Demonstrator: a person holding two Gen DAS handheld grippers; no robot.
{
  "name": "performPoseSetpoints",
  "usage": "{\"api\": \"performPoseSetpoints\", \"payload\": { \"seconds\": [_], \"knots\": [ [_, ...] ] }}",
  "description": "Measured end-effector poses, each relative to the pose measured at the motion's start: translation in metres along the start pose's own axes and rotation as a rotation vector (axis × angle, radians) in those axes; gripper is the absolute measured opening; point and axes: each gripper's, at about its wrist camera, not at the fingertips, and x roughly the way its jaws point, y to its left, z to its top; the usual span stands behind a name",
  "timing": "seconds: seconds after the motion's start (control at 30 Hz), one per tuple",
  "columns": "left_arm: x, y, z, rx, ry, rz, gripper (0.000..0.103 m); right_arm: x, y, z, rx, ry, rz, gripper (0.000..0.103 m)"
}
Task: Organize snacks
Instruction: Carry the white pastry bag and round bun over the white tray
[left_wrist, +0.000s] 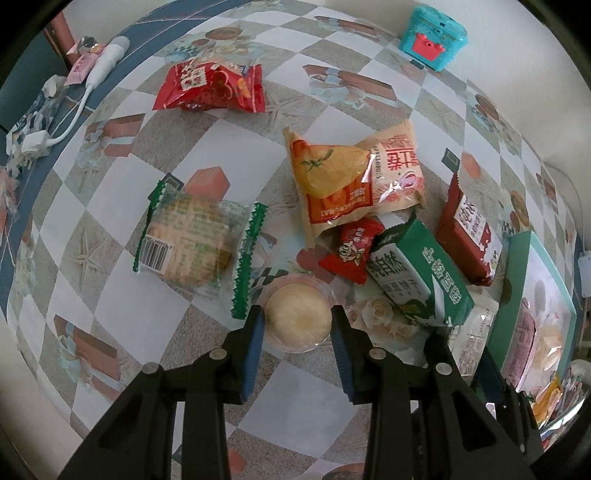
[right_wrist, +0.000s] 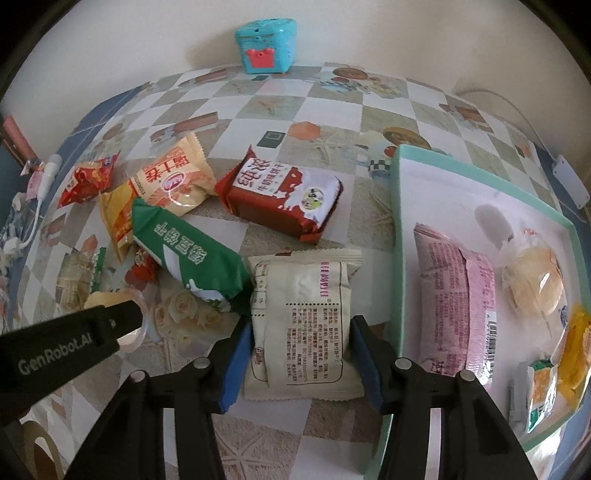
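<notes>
My left gripper (left_wrist: 297, 321) has its blue-padded jaws on both sides of a round pale pastry in a clear cup (left_wrist: 297, 315) on the table; the jaws touch its sides. My right gripper (right_wrist: 301, 332) has its jaws against both sides of a cream snack packet (right_wrist: 303, 325) lying on the table. Loose snacks lie around: a green packet (right_wrist: 184, 254), a dark red biscuit packet (right_wrist: 284, 199), a beige chip bag (left_wrist: 354, 177), a red bag (left_wrist: 210, 88), a clear cracker pack (left_wrist: 188, 240) and a small red candy (left_wrist: 351, 249).
A mint-rimmed white tray (right_wrist: 397, 240) at the right holds a pink packet (right_wrist: 458, 299), a wrapped round pastry (right_wrist: 535, 284) and a few more snacks. A teal box (right_wrist: 266, 46) stands at the far wall. A white cable and adapter (left_wrist: 88, 88) lie at the left edge.
</notes>
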Motion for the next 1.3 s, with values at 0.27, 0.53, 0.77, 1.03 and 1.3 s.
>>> {"api": "performPoseSetpoints", "payload": {
  "seconds": [0.27,0.53,0.77,1.03,1.3],
  "knots": [
    [-0.013,-0.006,-0.001,0.014,-0.024,-0.002,0.037,-0.01,-0.004,0.003,0.032,-0.014,0.023,0.055],
    [-0.049,-0.01,-0.001,0.019,-0.11,-0.004,0.037,-0.045,-0.02,0.012,0.092,-0.088,0.036,0.055],
    [-0.081,-0.008,-0.006,0.035,-0.193,-0.021,0.037,-0.074,-0.041,0.015,0.166,-0.128,0.026,0.055],
    [-0.092,-0.023,-0.014,0.077,-0.222,-0.055,0.037,-0.088,-0.093,0.012,0.297,-0.138,-0.044,0.055],
    [-0.097,-0.059,-0.029,0.153,-0.227,-0.051,0.037,-0.093,-0.154,0.004,0.449,-0.135,-0.102,0.055]
  ]
}}
